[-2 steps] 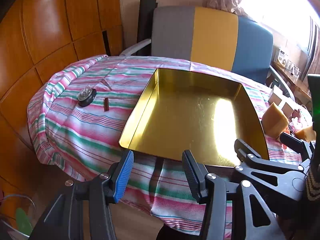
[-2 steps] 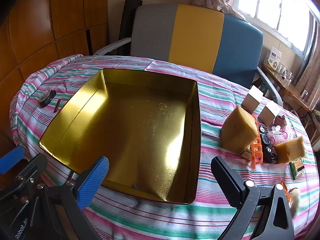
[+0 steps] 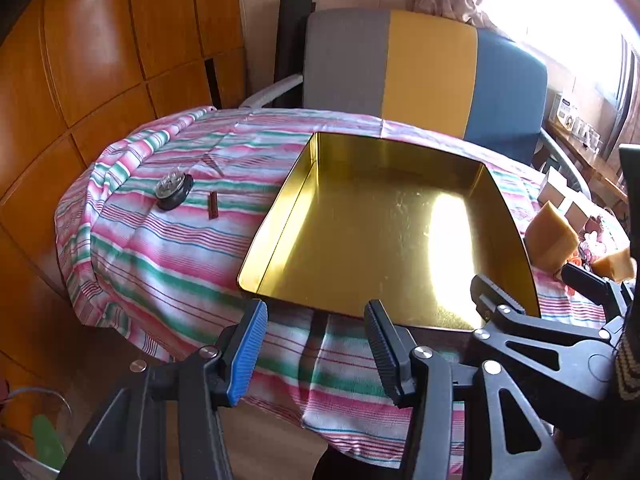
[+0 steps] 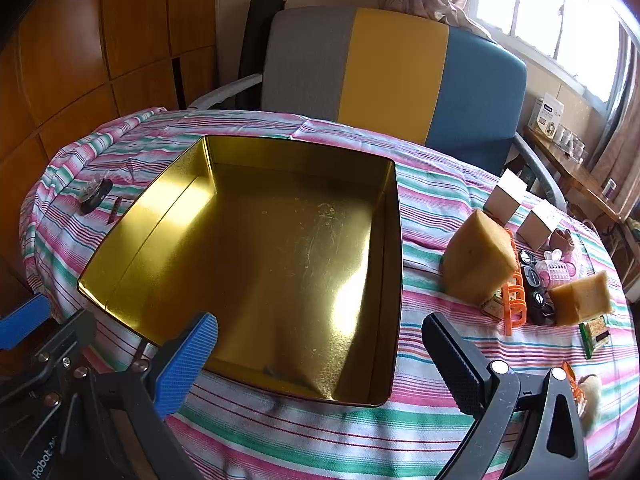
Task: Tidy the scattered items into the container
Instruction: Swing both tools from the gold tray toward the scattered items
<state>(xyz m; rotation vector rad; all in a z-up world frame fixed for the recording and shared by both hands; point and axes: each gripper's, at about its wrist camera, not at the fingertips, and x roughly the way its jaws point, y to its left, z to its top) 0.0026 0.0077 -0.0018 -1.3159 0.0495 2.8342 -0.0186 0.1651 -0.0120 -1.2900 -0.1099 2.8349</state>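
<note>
The gold tin [image 4: 256,264] sits mid-table on your striped cloth [image 4: 440,220], before a tricolour chair [image 4: 392,72]. To its right lie two sponges [image 4: 476,258] and two white boxes [image 4: 507,196]. Your left gripper [image 3: 316,344] and right gripper [image 4: 320,360] hover with fingers spread, holding nothing.

bright window [image 4: 560,12] light, glare in tin [image 4: 344,304].

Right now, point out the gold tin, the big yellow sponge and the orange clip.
Gold metal tin [image 4: 256,256], right wrist view, bare floor.
Big yellow sponge block [image 4: 478,258], right wrist view, front face.
Orange plastic clip [image 4: 514,304], right wrist view, lower frame.
</note>
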